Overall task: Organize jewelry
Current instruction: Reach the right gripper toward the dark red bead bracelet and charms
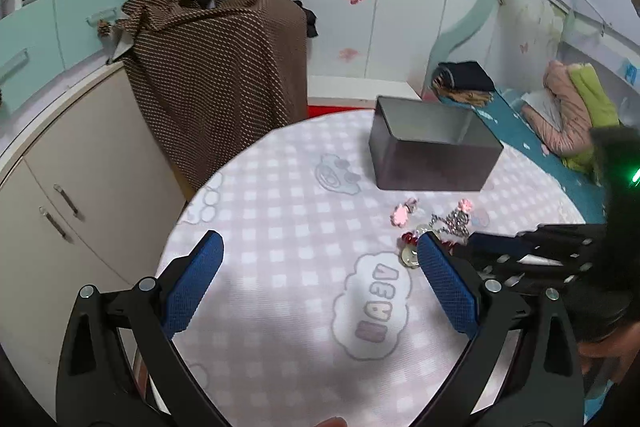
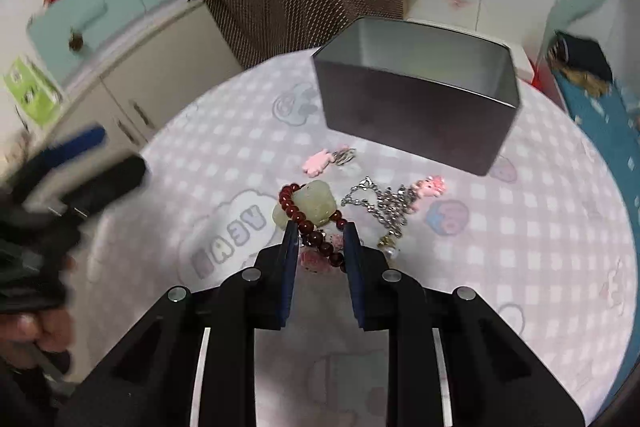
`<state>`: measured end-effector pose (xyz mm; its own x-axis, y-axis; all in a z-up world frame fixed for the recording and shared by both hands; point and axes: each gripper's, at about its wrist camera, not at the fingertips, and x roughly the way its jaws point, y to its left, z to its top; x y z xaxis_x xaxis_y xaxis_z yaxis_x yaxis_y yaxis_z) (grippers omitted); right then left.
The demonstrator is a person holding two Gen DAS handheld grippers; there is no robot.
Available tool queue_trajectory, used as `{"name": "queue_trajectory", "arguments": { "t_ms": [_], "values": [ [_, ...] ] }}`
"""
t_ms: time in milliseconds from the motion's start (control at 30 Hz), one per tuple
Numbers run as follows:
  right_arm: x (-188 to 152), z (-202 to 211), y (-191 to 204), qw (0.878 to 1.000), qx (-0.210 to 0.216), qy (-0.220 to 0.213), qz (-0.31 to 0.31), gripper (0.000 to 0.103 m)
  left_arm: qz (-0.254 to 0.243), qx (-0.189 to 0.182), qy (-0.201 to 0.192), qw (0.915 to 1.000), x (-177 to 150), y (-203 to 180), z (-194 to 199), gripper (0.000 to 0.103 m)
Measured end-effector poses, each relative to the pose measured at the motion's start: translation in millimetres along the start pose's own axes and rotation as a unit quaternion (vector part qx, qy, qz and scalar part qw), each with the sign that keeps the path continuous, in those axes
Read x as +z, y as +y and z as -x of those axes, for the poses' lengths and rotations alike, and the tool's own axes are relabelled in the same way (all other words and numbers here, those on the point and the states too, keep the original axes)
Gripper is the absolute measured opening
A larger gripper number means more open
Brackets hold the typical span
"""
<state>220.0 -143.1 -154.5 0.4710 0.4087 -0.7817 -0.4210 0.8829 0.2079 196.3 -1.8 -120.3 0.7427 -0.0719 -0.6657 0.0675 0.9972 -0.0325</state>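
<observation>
On the pink checked tablecloth point(image 2: 224, 163) lies a heap of jewelry: a red bead bracelet point(image 2: 298, 213) around a pale green stone point(image 2: 316, 203), a silver chain point(image 2: 384, 203) with a pink charm point(image 2: 430, 185), and a pink clip point(image 2: 318, 161). My right gripper point(image 2: 321, 227) points down on the heap, its blue pads narrowed against the bracelet's beads. An open grey tin box point(image 2: 416, 107) stands behind the heap. My left gripper point(image 1: 320, 241) hangs wide open over bare cloth, left of the jewelry point(image 1: 452, 223), holding nothing. The right gripper's fingers point(image 1: 492, 243) reach in from the right.
The round table's edge point(image 1: 180, 219) curves at the left, with a beige cabinet point(image 1: 80, 195) below it. A brown patterned cloth point(image 1: 216, 67) drapes furniture behind. A bed with a teal mat point(image 1: 520, 131) lies at the right. A person's hand point(image 2: 44, 331) holds the left tool.
</observation>
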Motion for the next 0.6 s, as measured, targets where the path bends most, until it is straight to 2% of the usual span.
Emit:
{"name": "queue_trajectory", "arguments": {
  "t_ms": [233, 367, 500, 600],
  "values": [
    [-1, 25, -25, 0.997, 0.035, -0.028, -0.066, 0.021, -0.032, -0.028, 0.026, 0.9988, -3, -22, -29, 0.097],
    [-8, 17, -22, 0.999, -0.008, 0.000, -0.035, 0.021, -0.044, -0.035, 0.043, 0.9975, -9, -32, -43, 0.097],
    [-19, 7, -26, 0.999, -0.022, 0.026, -0.030, 0.025, -0.046, -0.037, 0.051, 0.9969, -13, -35, -48, 0.097],
    [-21, 10, -30, 0.999, -0.023, 0.022, -0.037, 0.048, -0.047, -0.037, 0.052, 0.9969, -13, -36, -49, 0.097]
  ]
}}
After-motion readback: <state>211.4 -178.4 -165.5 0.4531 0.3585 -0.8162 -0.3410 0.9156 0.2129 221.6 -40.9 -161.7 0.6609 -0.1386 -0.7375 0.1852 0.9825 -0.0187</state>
